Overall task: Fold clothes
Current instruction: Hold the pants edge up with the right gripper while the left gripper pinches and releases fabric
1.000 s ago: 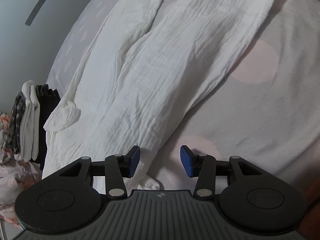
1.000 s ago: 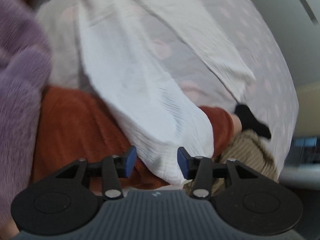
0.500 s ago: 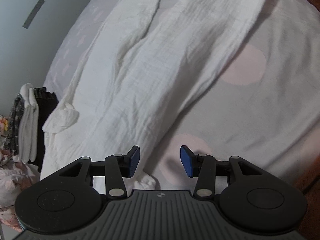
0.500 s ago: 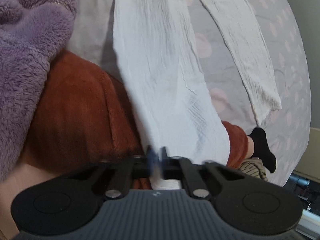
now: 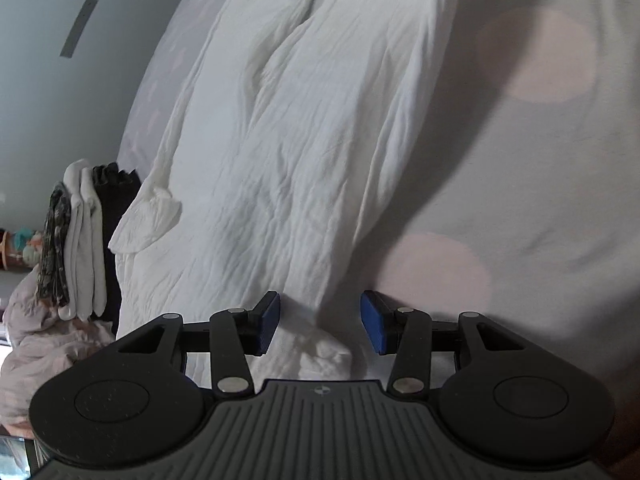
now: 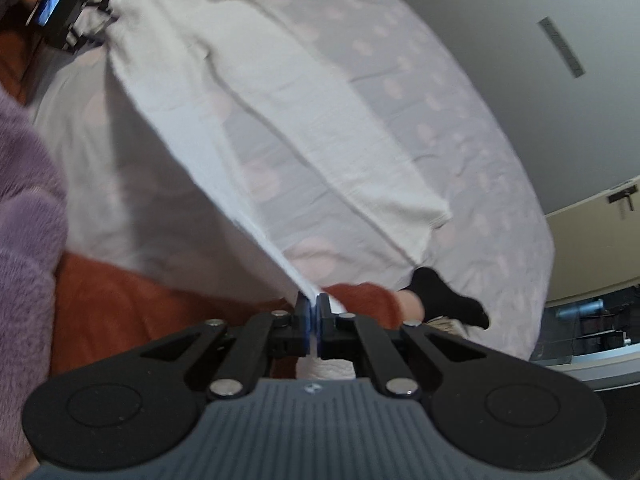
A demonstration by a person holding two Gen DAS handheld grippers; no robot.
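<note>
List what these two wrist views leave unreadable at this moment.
- White garment: top cut off by the left view's upper edge; its type is unclear.
- Right claw: the pinched hem's fold is blurred in the right view.
- Left claw: its tips are blurred and tiny in the right view.
- Folded stack: lower items hidden behind a rumpled cloth.

Underneath it all, a bed sheet (image 5: 540,184), pale grey with big pink dots. Off at the left edge, a small stack of folded laundry (image 5: 80,240) (white, black and a patterned piece, stood on edge). Below that, a rumpled pinkish heap (image 5: 36,340). Behind, a plain grey wall (image 5: 60,100) with a dark strip (image 5: 79,27) on it. Over in the right wrist view, a fuzzy purple sleeve (image 6: 28,220), rust-orange trousers (image 6: 132,312), a black sock (image 6: 444,296). Far right, a cream panel (image 6: 592,240).
</note>
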